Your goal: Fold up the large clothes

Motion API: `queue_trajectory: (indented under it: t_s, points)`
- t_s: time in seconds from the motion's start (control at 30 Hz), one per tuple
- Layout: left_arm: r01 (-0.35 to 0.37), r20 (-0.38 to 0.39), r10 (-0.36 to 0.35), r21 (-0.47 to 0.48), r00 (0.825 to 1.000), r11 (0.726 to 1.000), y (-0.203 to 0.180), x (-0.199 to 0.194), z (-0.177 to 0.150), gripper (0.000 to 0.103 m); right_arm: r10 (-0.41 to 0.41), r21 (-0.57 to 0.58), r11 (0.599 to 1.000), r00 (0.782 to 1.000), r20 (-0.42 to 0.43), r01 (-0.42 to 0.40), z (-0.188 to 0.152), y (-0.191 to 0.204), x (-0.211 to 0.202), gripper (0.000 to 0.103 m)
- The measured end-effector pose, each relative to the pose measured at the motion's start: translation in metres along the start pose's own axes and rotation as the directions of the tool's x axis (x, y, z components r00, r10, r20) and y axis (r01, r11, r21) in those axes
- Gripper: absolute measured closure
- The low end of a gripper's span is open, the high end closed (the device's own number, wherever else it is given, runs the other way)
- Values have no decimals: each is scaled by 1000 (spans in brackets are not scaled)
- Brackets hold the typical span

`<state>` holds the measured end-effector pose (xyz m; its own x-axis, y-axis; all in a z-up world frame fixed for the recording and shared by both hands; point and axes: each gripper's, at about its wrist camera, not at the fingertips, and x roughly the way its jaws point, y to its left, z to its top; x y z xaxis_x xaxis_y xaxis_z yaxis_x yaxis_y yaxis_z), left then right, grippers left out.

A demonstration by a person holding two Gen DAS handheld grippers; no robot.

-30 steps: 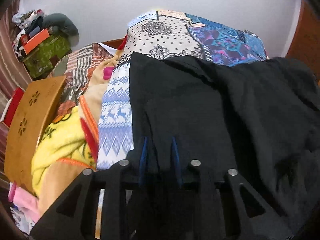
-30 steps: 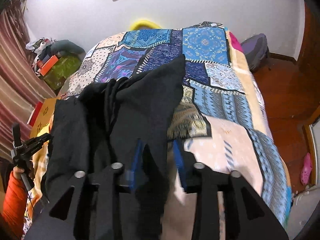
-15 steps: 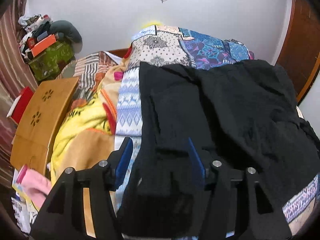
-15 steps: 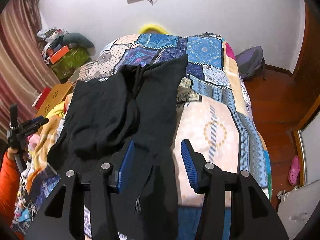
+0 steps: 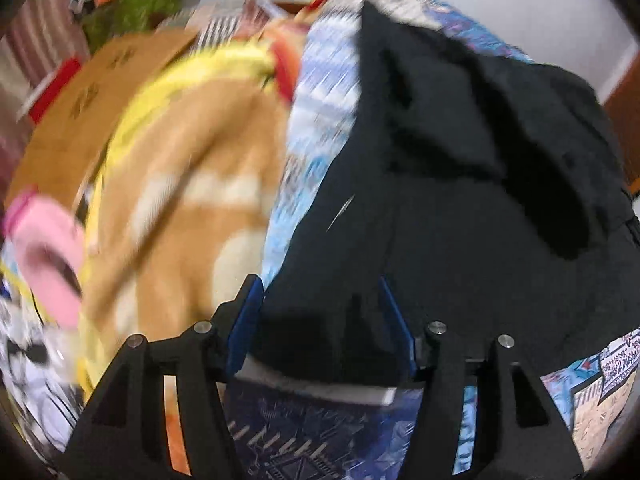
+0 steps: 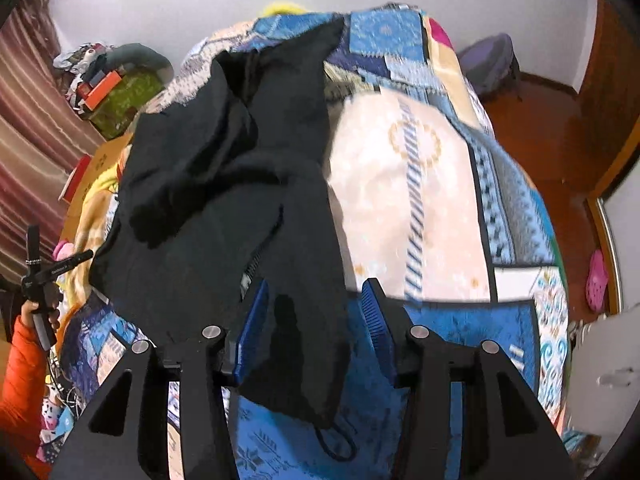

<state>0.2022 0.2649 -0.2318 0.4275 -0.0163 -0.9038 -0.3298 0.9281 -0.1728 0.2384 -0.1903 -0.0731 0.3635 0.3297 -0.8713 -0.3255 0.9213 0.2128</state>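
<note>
A large black garment (image 5: pixel 460 180) lies spread and rumpled on the patchwork quilt (image 6: pixel 420 184) of a bed. In the blurred left wrist view, my left gripper (image 5: pixel 319 284) hovers over the garment's near left hem. Its blue pads (image 5: pixel 244 320) stand wide apart, with cloth between them but not pinched. In the right wrist view the black garment (image 6: pixel 224 184) runs down to the bed's near edge. My right gripper (image 6: pixel 316 284) is open above its lower right corner. A fold of cloth with a drawcord lies between the pads, unpressed.
A yellow and orange blanket (image 5: pixel 180 152), a wooden board (image 5: pixel 80 92) and a pink slipper (image 5: pixel 52 248) lie left of the garment. A green box with clutter (image 6: pixel 124 100) stands by the wall. Right of the bed is wooden floor (image 6: pixel 560 128). An orange sleeve (image 6: pixel 20 364) shows at the lower left.
Both grippers drew back toward the bed's near edge, so more garment and quilt show. The left jaws widened and let the black cloth go. The right jaws opened slightly.
</note>
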Motion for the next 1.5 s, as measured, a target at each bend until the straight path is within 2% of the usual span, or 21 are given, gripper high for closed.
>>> queue_trajectory:
  t_s: [0.13,0.23,0.33,0.47,0.57,0.63,0.67,0.77,0.83,0.9,1.0,1.03,1.1,1.2,1.33,1.4,1.5]
  points:
    - [-18,-52,15,-70,999,997,19,22,-16,44,-28,9,1000,999,-27,28,-9,-4,8,58]
    - [35,-64,-45,-142,997,989,29,37,-20,42,-14,14,1000,999,-35,14,-10,-6,13,58]
    - [81,-62,-95,-204,994,976,32,43,-22,40,5,37,999,999,-39,-3,-8,-8,20,50]
    - [93,-62,-104,-160,993,983,21,42,-27,37,97,120,989,993,-68,-88,-8,-15,26,45]
    - [99,-54,-104,-100,993,990,10,34,-31,37,143,117,984,987,-68,-135,-11,-11,21,46]
    - [117,-35,-119,-63,992,991,3,24,-33,47,177,120,979,982,-67,-168,-13,-9,17,53]
    - [137,-23,-139,-51,990,989,-1,17,-34,56,218,125,970,974,-68,-208,-15,-8,14,62]
    - [234,4,-234,-38,972,972,-10,-2,-32,73,288,111,953,956,-47,-282,-17,-2,4,66]
    - [259,33,-259,-19,965,966,-20,-14,-29,73,335,78,940,942,-24,-333,-17,7,-5,68]
    - [247,49,-247,13,968,969,-30,-23,-23,73,363,47,931,931,-24,-362,-18,16,-7,68]
    - [207,23,-208,26,978,978,-32,-15,-21,73,335,6,942,941,-55,-335,-23,25,1,65]
    - [197,5,-197,15,980,980,-29,-10,-23,73,326,0,945,944,-58,-326,-25,26,4,65]
    - [188,-26,-189,-23,982,982,-19,4,-25,63,316,6,949,946,-67,-316,-29,22,7,65]
    - [212,-49,-218,-104,975,972,4,18,-30,55,317,24,948,945,-79,-316,-30,14,11,65]
    - [261,-41,-276,-215,960,941,24,37,-34,50,344,42,939,935,-87,-342,-27,14,15,57]
    - [272,-36,-291,-257,956,927,28,43,-32,50,336,34,942,939,-79,-334,-24,18,14,55]
    - [263,-42,-282,-255,958,930,22,44,-26,50,318,33,948,946,-61,-317,-22,24,14,55]
